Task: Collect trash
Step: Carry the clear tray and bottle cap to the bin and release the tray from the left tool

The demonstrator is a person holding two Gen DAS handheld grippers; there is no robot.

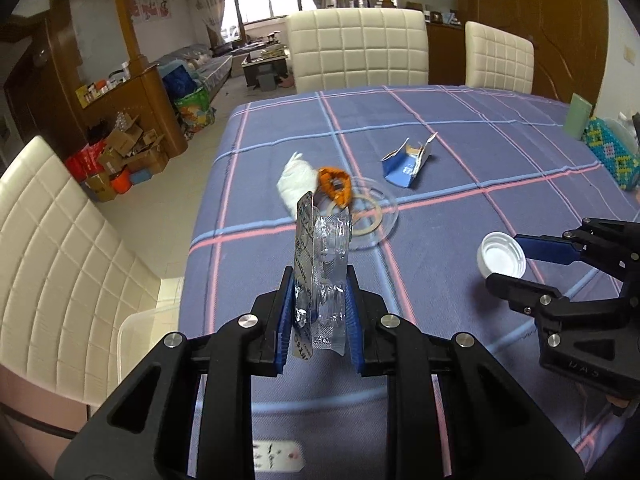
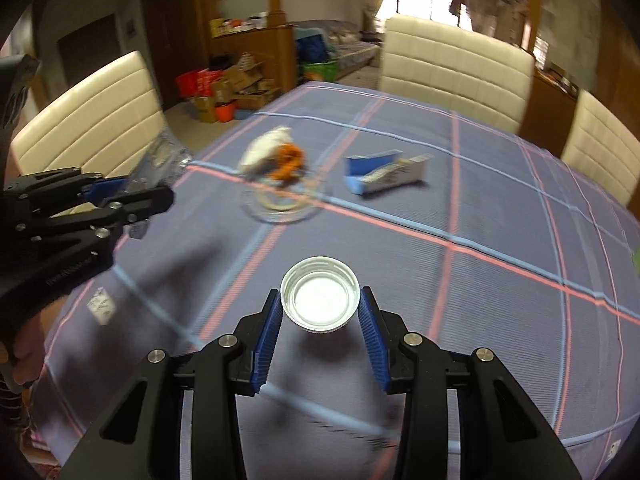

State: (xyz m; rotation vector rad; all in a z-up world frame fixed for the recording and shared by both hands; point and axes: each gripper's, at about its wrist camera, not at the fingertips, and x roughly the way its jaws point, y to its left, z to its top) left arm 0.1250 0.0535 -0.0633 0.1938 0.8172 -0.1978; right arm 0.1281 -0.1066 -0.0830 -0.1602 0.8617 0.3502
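Landmark: glass dish, taken as reference on the checked tablecloth.
Left gripper: jaws narrowed and clamped on an empty blister pack, held upright nearer than the dish.
Right gripper: jaws closed on a white bottle cap, lifted nearer than the dish.
Progress: two pieces are judged picked up, none yet binned.
Dish contents: crumpled tissue and orange peel, left to collect.
Beyond dish: torn blue carton, left to collect.

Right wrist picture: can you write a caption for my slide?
Right gripper holds a white bottle cap above the checked tablecloth; a torn blue carton lies beyond.
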